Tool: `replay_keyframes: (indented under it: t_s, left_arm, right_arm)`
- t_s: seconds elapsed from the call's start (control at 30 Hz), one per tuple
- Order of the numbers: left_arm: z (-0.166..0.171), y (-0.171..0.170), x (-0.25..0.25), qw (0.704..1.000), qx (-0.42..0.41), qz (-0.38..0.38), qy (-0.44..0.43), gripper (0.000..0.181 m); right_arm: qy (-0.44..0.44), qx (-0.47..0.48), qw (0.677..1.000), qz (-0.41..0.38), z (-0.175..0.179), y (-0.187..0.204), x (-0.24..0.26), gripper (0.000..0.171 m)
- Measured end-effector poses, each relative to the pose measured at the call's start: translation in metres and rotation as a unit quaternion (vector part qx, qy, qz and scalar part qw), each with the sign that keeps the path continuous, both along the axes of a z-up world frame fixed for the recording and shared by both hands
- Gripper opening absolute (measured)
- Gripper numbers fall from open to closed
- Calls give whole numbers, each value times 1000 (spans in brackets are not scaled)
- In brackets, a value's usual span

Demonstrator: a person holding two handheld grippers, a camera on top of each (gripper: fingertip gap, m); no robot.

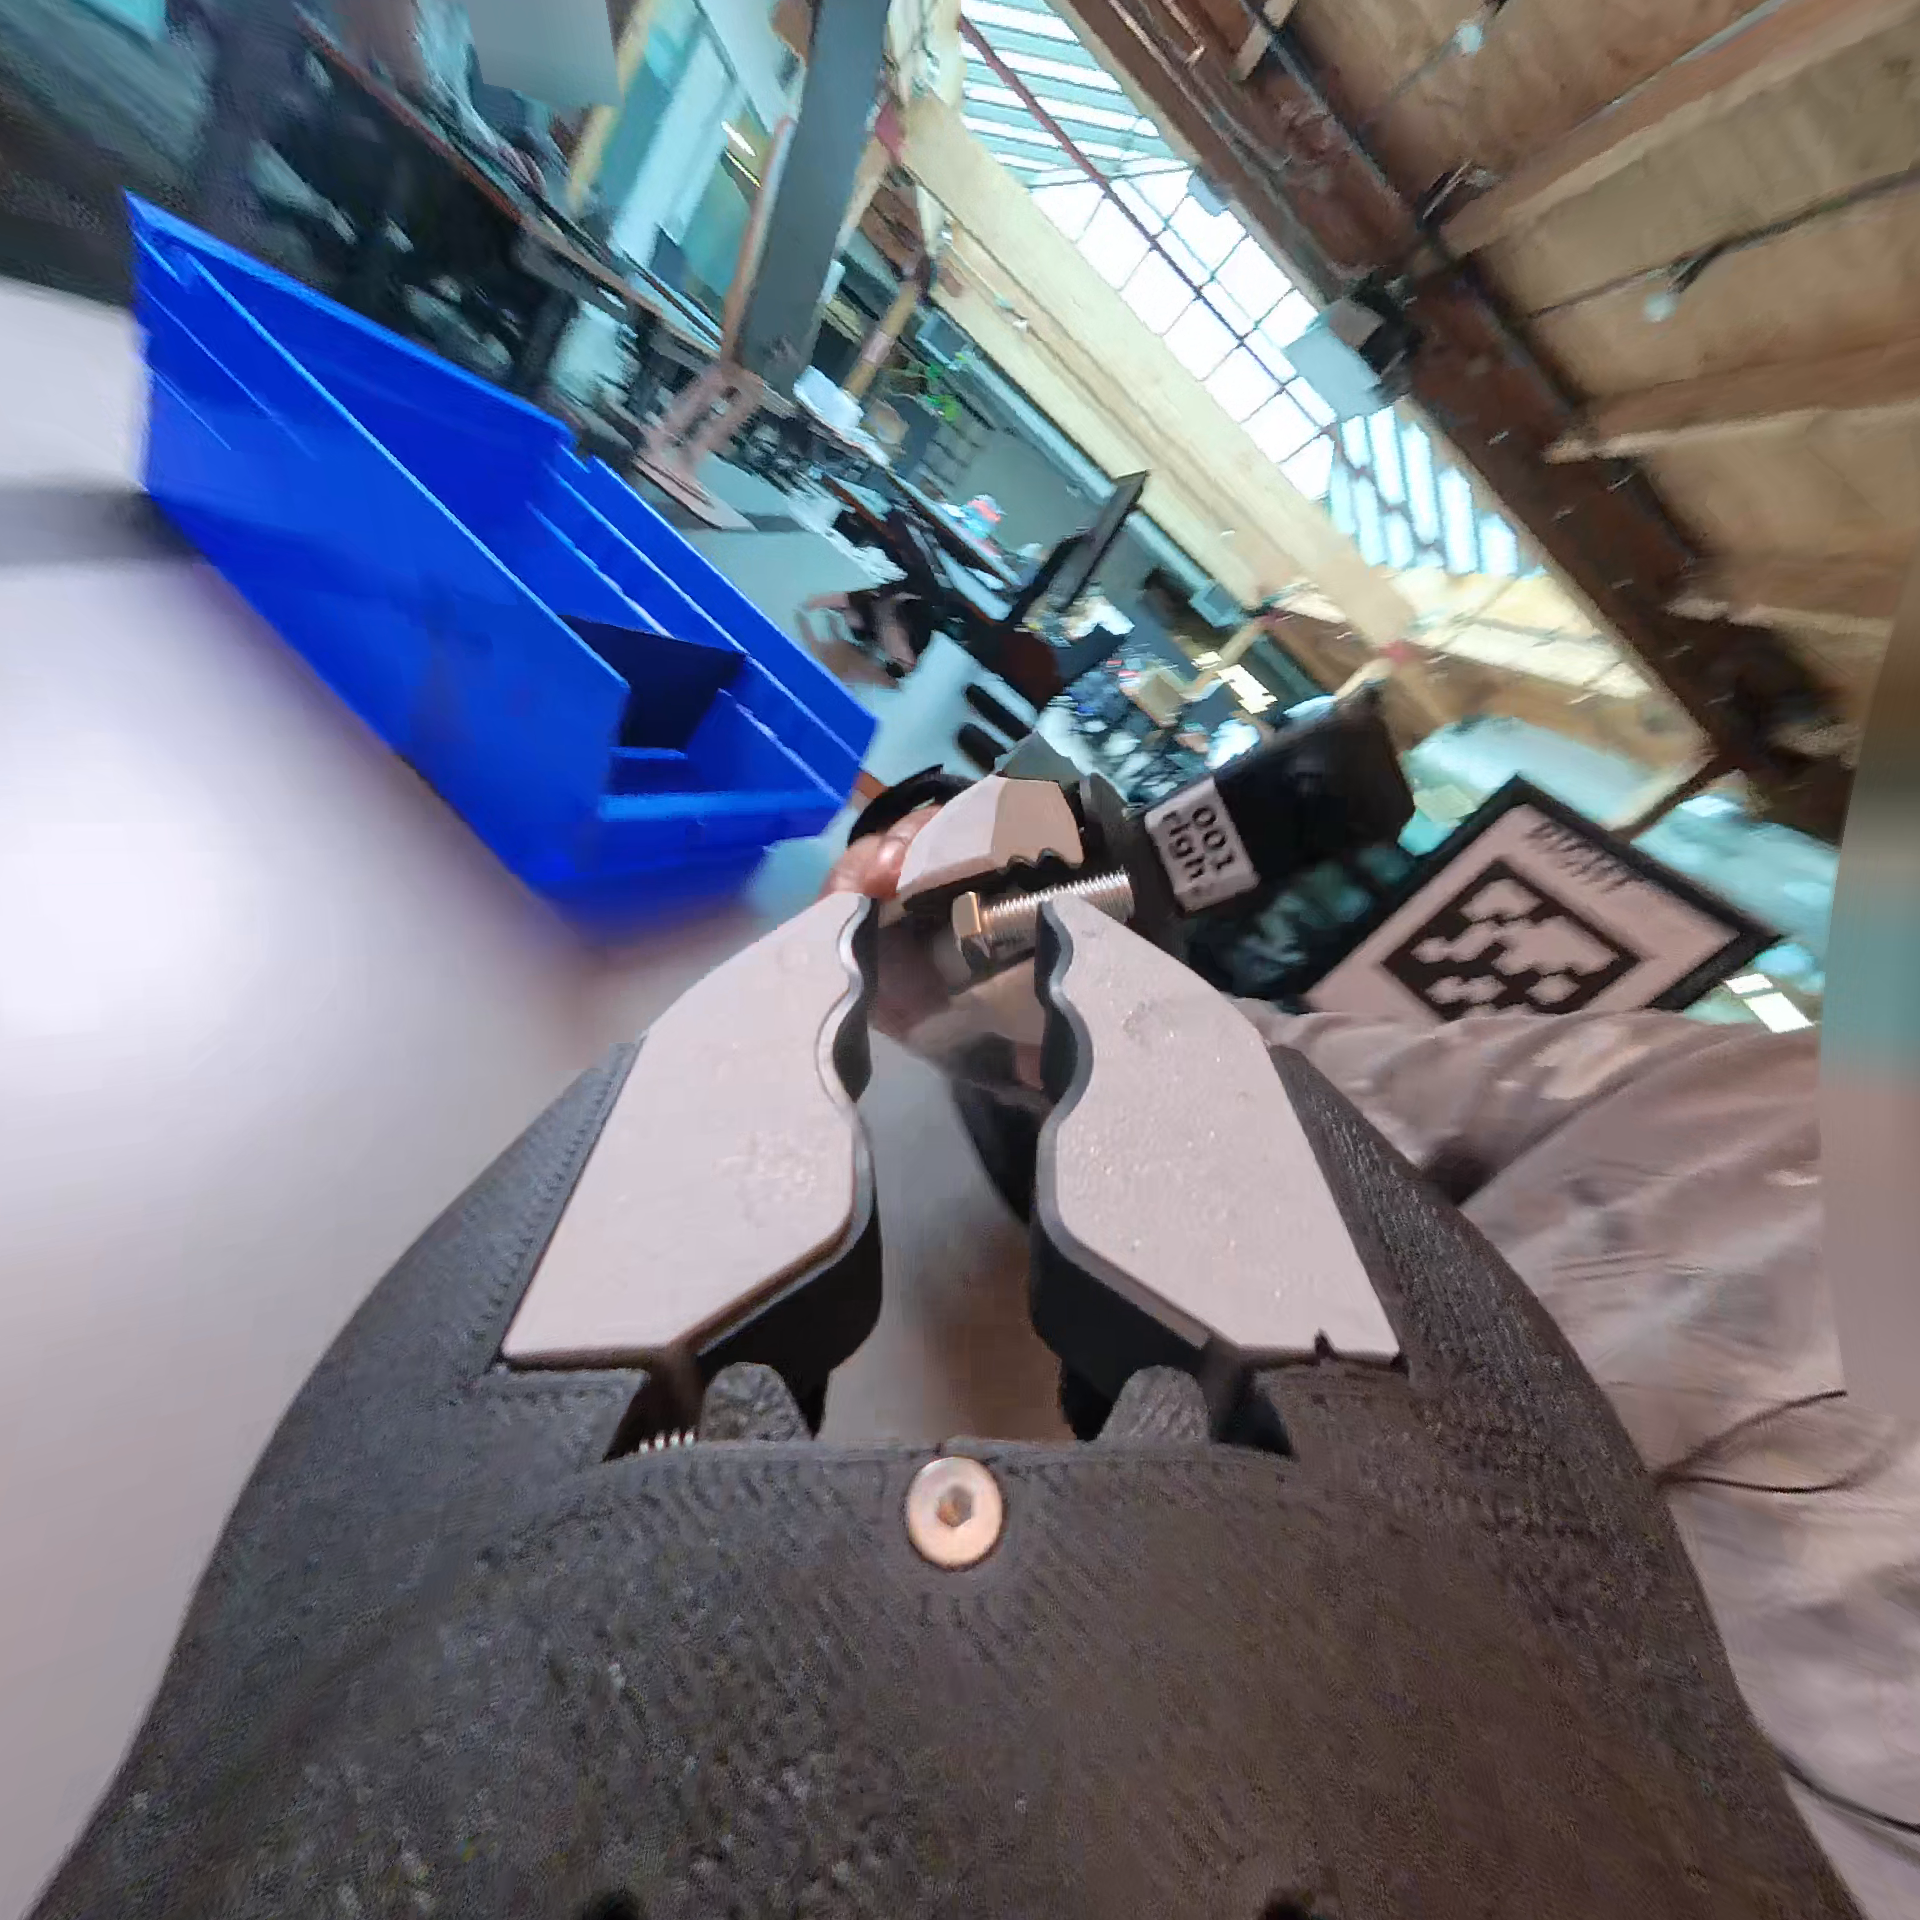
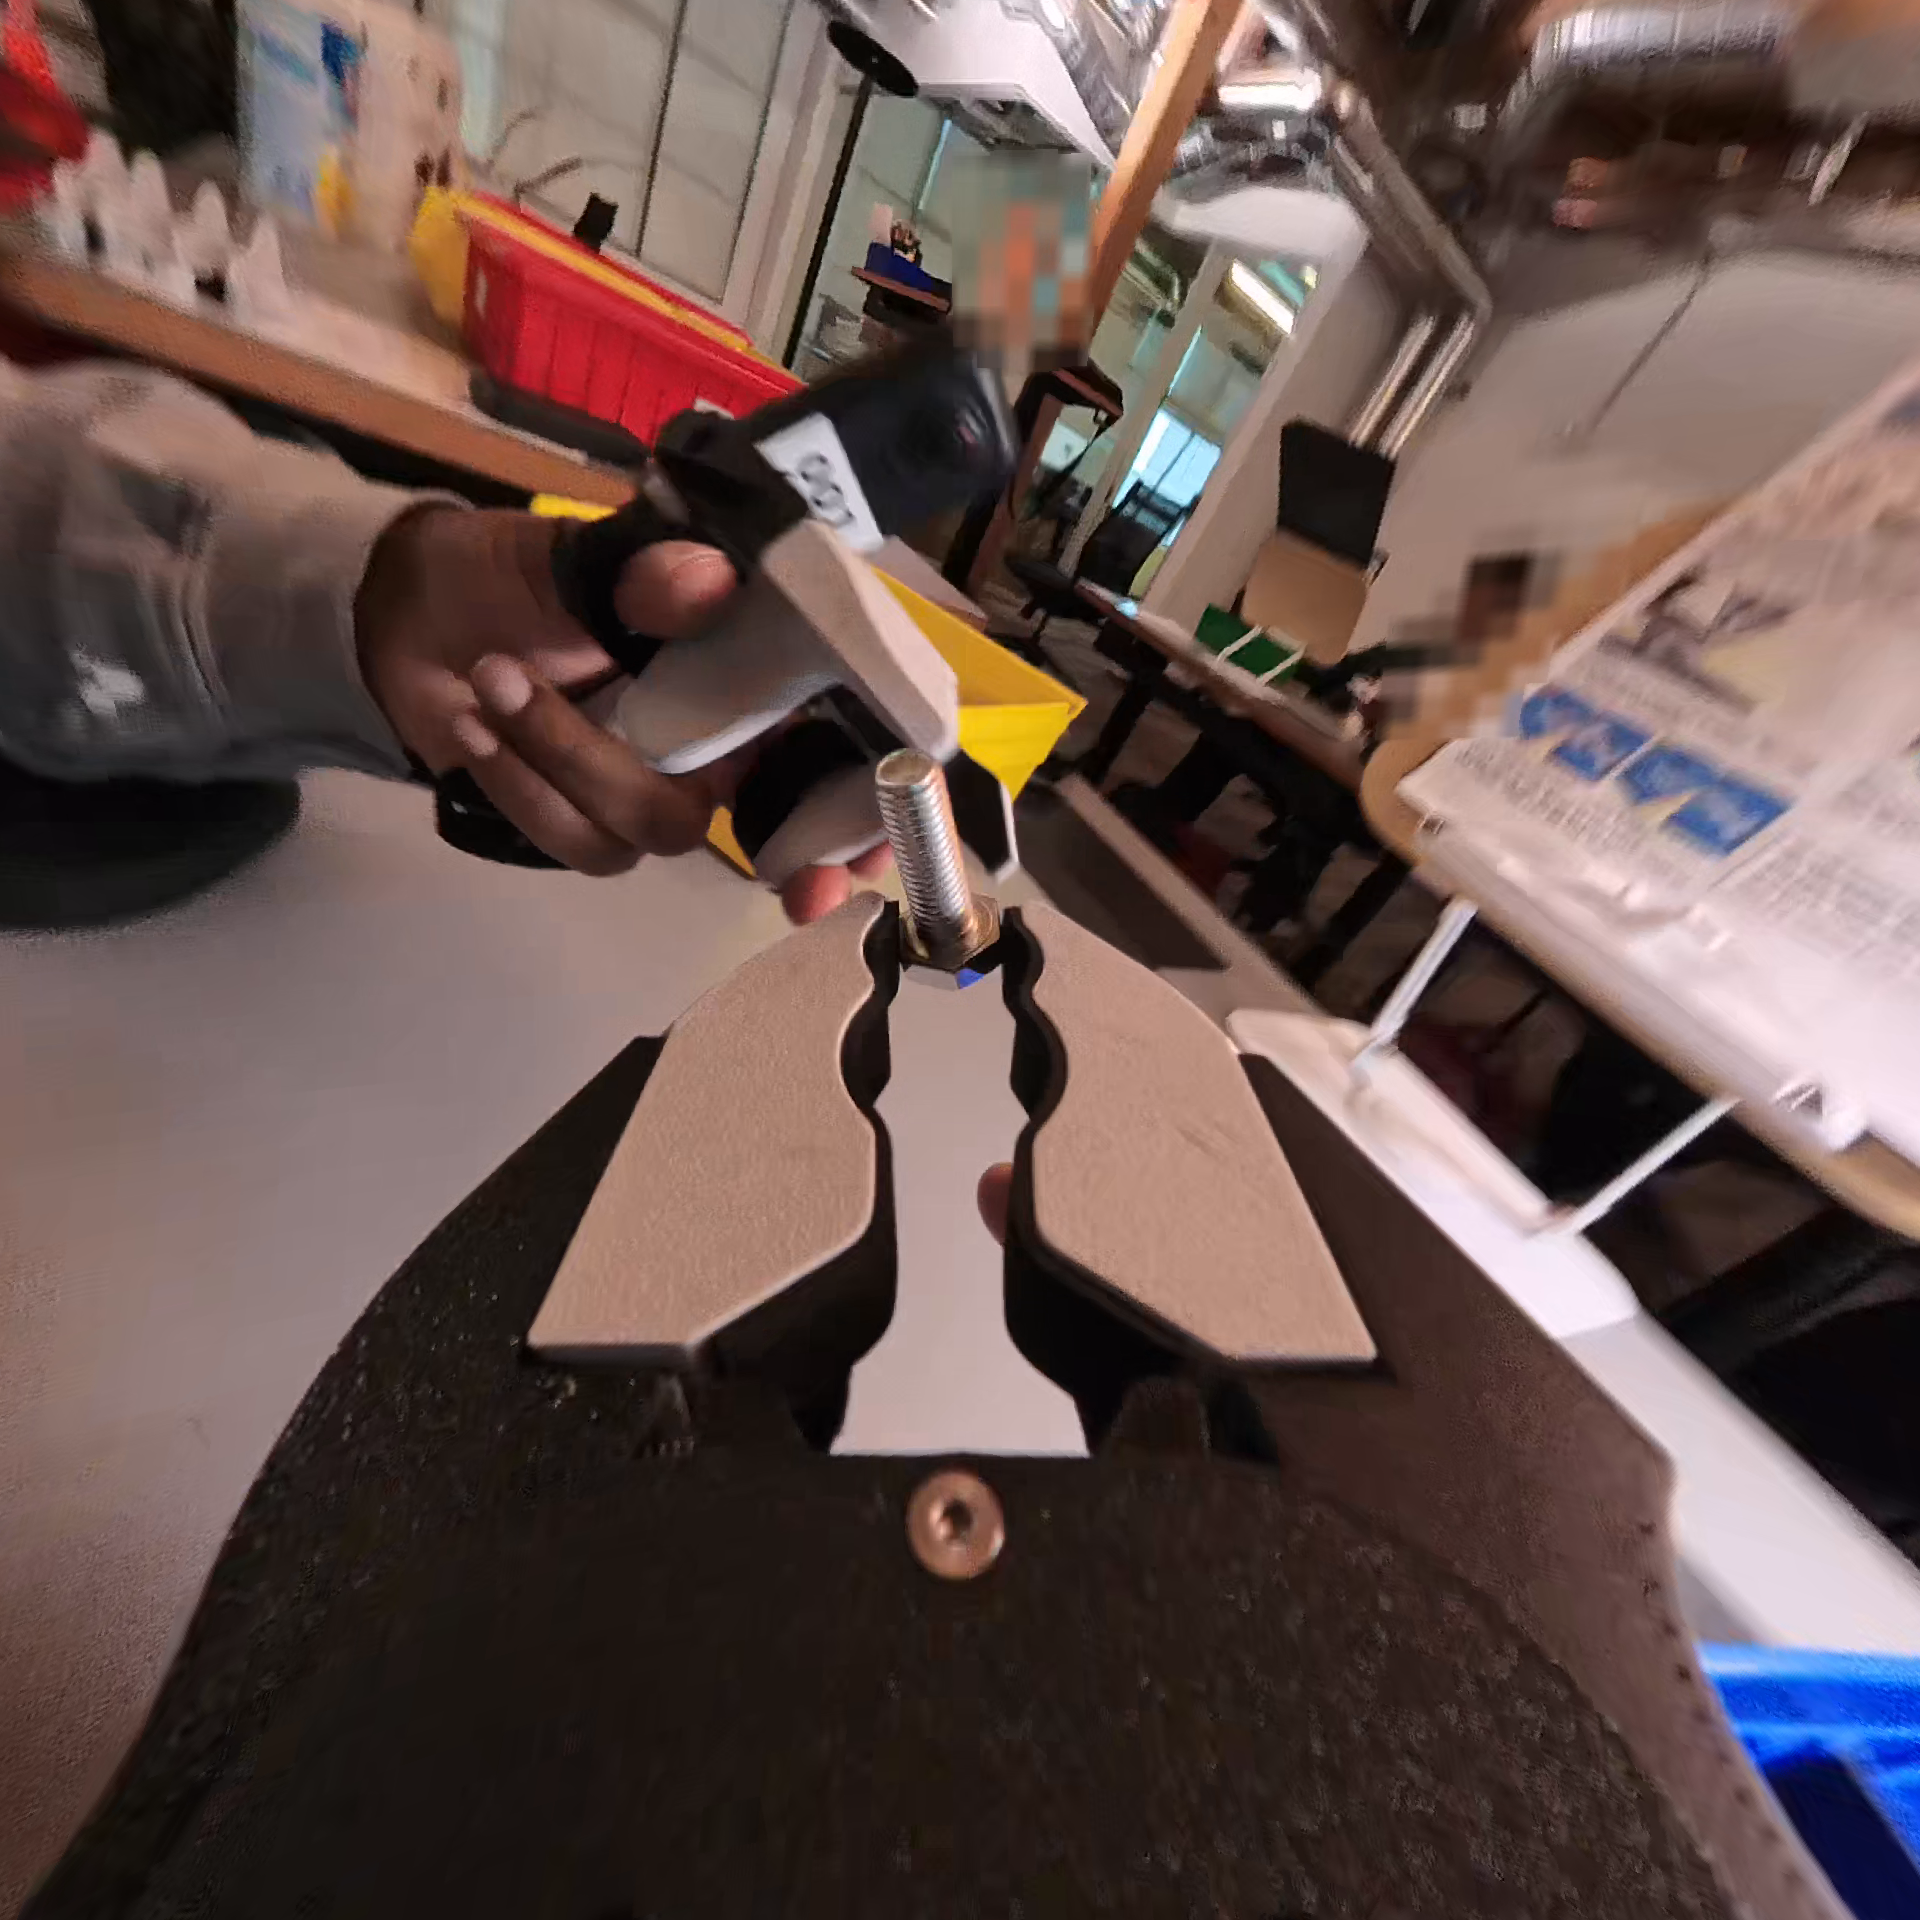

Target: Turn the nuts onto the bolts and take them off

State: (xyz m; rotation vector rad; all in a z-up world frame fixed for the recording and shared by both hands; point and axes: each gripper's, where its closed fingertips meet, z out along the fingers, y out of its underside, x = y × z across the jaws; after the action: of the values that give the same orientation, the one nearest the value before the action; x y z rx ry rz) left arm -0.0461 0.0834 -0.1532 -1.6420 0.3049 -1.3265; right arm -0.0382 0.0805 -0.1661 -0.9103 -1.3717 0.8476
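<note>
Bolt (image 2: 935, 862) first: in the right wrist view we see it at the centre of the frame, its hex head pinched between the tips of our right gripper (image 2: 948, 940), whose jaws are closed on that head, while the threaded shank rises toward the upper middle. Just above the shank's end sits our left gripper (image 2: 940, 753), held by a hand (image 2: 520, 675) at the left of the frame; we cannot tell from here whether it touches the bolt. In the left wrist view the bolt (image 1: 1039, 914) lies crosswise at the centre, just beyond the tips of the left gripper (image 1: 956, 920), whose jaws stand apart with nothing between them. The right gripper (image 1: 935, 888) reaches in from behind it. We see no nut clearly on the thread. A blue bin (image 1: 436, 582) rests on the pale table (image 1: 208, 1039) at the left, and a yellow bin (image 2: 997, 686) shows behind the bolt in the right wrist view.
</note>
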Motion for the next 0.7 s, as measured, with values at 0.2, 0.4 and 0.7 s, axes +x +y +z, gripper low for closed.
replay_keyframes:
  t_s: [0.2,0.4,0.7]
  left_arm:
    - [-7,-5,5,987,97,26,125,31]
    - [-22,-15,25,970,134,-3,204,17]
    - [-9,-19,18,977,123,-18,172,10]
  right_arm:
    - [-74,-285,951,91,-34,-4,-8,19]
    - [-108,-325,930,135,-43,-31,-15,19]
    - [-85,-295,939,156,-30,-34,-10,23]
